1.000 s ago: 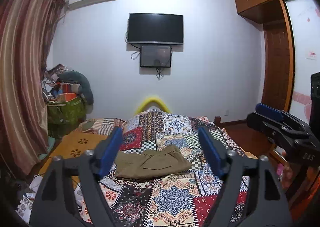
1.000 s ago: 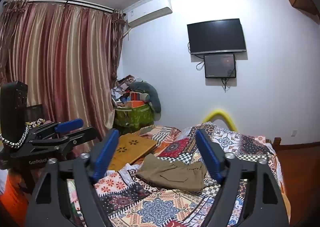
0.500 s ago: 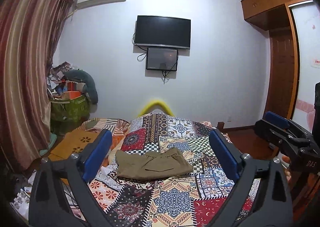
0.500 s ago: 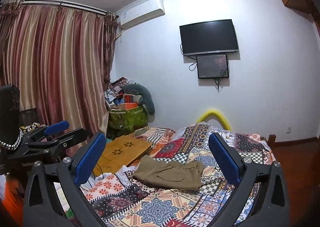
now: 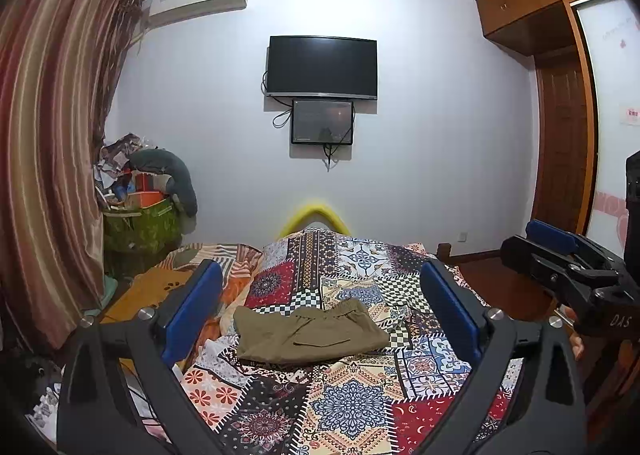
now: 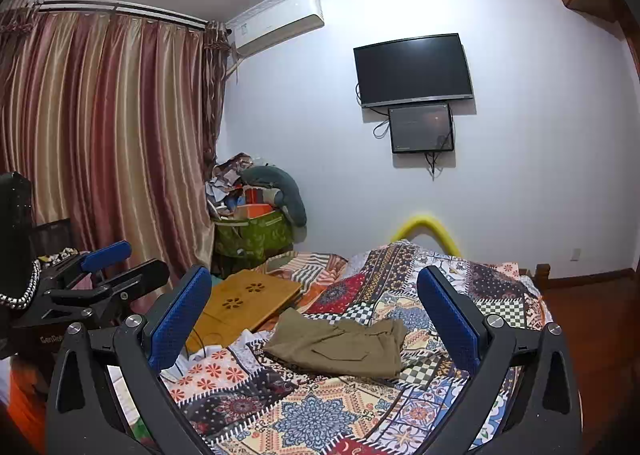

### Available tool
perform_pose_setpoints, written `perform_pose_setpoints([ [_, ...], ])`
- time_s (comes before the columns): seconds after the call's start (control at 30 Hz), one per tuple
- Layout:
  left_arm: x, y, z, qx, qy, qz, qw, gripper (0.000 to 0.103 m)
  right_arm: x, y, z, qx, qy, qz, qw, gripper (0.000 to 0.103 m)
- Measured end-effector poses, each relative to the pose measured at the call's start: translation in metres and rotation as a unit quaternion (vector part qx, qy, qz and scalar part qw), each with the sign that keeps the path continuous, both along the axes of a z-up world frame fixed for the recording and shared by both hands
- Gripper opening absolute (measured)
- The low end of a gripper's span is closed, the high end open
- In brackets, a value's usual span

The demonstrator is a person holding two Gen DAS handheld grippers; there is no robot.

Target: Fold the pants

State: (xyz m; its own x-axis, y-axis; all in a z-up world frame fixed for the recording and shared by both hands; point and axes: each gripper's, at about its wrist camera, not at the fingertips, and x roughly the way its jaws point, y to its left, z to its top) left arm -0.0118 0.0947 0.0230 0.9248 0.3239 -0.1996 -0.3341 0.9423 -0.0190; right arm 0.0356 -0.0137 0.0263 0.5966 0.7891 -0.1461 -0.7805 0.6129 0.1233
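Note:
Olive-brown pants [image 5: 308, 333] lie folded in a compact rectangle on the patchwork quilt [image 5: 352, 407] of the bed; they also show in the right wrist view [image 6: 340, 345]. My left gripper [image 5: 320, 287] is open and empty, held back from the bed, well short of the pants. My right gripper [image 6: 314, 287] is open and empty, also well back from the pants. Each gripper shows at the edge of the other's view: the right one [image 5: 560, 255], the left one [image 6: 108, 267].
A wooden lap desk [image 6: 248, 303] lies on the bed left of the pants. A green bin piled with clutter [image 6: 252, 231] stands by the curtain [image 6: 100, 143]. A TV [image 5: 322, 67] hangs on the far wall. A wardrobe and door [image 5: 560, 143] are at the right.
Both grippers have opened wider and tilted up slightly, so more wall and ceiling show. The pants have not moved.

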Motion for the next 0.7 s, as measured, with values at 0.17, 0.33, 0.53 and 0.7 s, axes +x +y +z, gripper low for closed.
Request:
perform_pose_setpoints([
  [0.17,0.0000,-0.0033,-0.0007,0.006,-0.002,0.001,1.0000,0.102,-0.0003,0.0008,0.0009,-0.001,0.001,-0.002,1.000,0.102],
  [0.33,0.0009,-0.0035,-0.0011,0.003,-0.002,0.000,1.0000,0.102,0.0008,0.0006,0.0021,-0.001,0.003,-0.005,1.000,0.102],
  [0.53,0.0035,-0.0077,-0.0015,0.004,-0.001,-0.003,1.0000,0.102,-0.0005,-0.0016,0.0015,0.002,0.004,-0.004,1.000,0.102],
  [0.7,0.0047,-0.0091,0.0000,0.006,-0.001,-0.002,1.0000,0.102,-0.0010,-0.0014,0.0020,0.002,0.004,-0.004,1.000,0.102],
])
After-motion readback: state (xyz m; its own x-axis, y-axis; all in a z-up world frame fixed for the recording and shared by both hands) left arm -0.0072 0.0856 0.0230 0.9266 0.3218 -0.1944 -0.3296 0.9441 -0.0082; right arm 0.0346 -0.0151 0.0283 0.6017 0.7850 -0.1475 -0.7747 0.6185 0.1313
